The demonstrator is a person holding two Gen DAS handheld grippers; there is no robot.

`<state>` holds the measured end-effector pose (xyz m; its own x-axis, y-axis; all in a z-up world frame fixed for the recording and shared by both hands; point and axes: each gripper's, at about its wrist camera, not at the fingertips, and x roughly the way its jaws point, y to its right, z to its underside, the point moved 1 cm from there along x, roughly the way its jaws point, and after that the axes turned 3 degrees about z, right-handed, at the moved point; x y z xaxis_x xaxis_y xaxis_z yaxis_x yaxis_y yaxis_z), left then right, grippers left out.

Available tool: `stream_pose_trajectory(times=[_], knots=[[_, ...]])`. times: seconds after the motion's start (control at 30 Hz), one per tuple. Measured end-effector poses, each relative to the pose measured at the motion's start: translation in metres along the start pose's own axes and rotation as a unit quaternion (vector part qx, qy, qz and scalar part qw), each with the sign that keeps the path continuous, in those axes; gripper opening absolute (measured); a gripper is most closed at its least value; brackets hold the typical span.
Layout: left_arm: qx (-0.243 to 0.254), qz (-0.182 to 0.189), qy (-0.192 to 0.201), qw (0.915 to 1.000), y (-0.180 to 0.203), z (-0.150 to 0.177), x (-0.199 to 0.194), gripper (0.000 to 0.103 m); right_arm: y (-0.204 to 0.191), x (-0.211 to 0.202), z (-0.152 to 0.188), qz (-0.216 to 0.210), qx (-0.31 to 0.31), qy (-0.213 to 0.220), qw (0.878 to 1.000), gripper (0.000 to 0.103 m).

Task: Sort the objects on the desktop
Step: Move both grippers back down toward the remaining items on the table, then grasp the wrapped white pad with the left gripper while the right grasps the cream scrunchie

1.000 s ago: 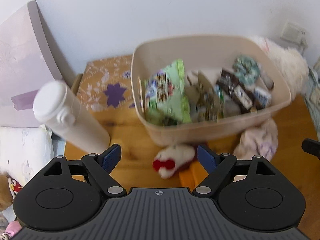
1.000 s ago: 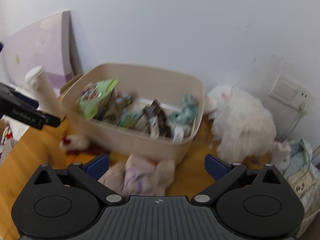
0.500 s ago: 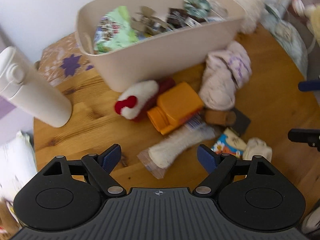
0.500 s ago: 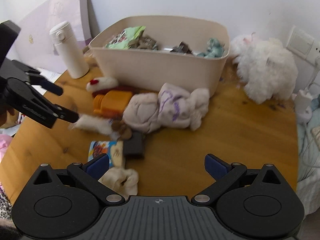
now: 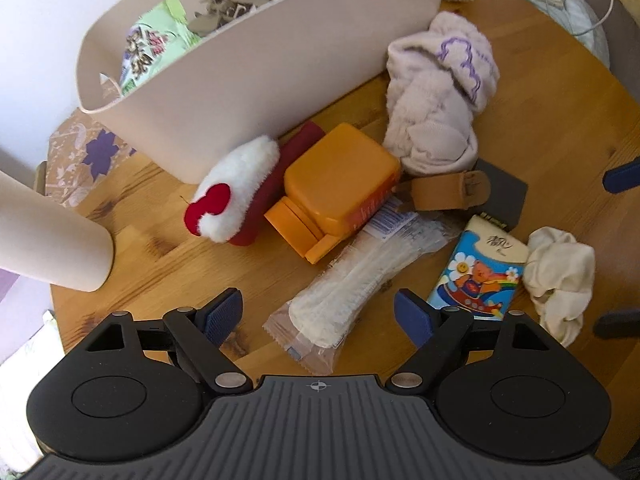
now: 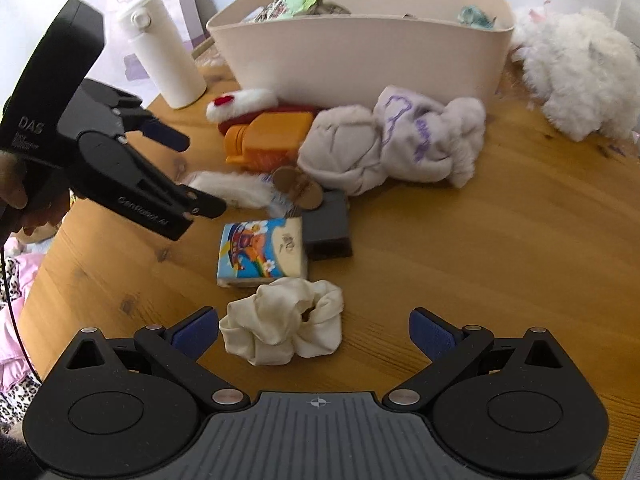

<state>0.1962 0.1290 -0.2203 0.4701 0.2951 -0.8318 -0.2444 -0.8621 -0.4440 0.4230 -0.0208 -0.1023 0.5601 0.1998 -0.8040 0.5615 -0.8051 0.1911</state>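
Left gripper (image 5: 318, 312): fingers spread wide, holding nothing, poised over the near end of a clear-wrapped white packet (image 5: 352, 284). The packet lies flat mid-table (image 5: 168, 256), long axis slanting from the near edge up toward the orange box (image 5: 340, 184). Right gripper (image 6: 314, 330): fingers spread wide, empty, flanking a cream scrunchie (image 6: 284, 326) near the table's front edge.
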Motion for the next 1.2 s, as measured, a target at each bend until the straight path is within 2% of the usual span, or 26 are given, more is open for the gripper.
stream_pose_trajectory(times=[0.1,0.2,0.33,0.4,0.43,0.53,0.57,0.6,0.77,0.87,1.2], knots=[[0.001,0.005,-0.005,1.0,0.0,0.001,0.008,0.085,-0.007,0.011,0.0,0.009,-0.013,-0.01,1.0,0.098],[0.0,0.01,-0.007,0.9999,0.002,0.003,0.015,0.086,-0.011,0.021,0.0,0.019,-0.027,-0.025,0.999,0.088],[-0.011,0.012,0.013,0.9998,0.004,0.001,0.016,0.086,-0.006,0.028,0.001,0.018,-0.015,-0.038,0.999,0.082],[-0.008,0.014,0.021,0.9997,0.007,0.001,0.017,0.085,-0.003,0.03,0.001,0.023,-0.011,-0.043,0.999,0.074],[-0.004,0.017,0.026,0.9995,0.009,0.001,0.016,0.083,-0.001,0.031,0.001,0.026,-0.008,-0.047,0.999,0.066],[0.009,0.032,0.037,0.9988,0.013,0.002,0.012,0.065,0.003,0.03,0.0,0.033,-0.005,-0.042,0.999,0.048],[0.008,0.04,0.038,0.9984,0.013,0.002,0.011,0.056,0.005,0.029,0.0,0.032,-0.003,-0.041,0.999,0.043],[0.005,0.048,0.038,0.9981,0.012,0.001,0.011,0.049,0.006,0.029,0.0,0.032,-0.001,-0.041,0.999,0.04],[0.007,0.058,0.039,0.9976,0.016,0.002,0.009,0.035,0.009,0.028,0.001,0.035,0.001,-0.04,0.999,0.022],[0.02,0.061,0.04,0.9971,0.021,0.005,0.007,0.031,0.009,0.025,0.003,0.033,-0.003,-0.037,0.999,0.016],[0.014,0.06,0.043,0.9972,0.023,0.015,0.001,0.028,0.022,0.016,0.01,0.036,0.011,-0.029,0.999,0.015]])
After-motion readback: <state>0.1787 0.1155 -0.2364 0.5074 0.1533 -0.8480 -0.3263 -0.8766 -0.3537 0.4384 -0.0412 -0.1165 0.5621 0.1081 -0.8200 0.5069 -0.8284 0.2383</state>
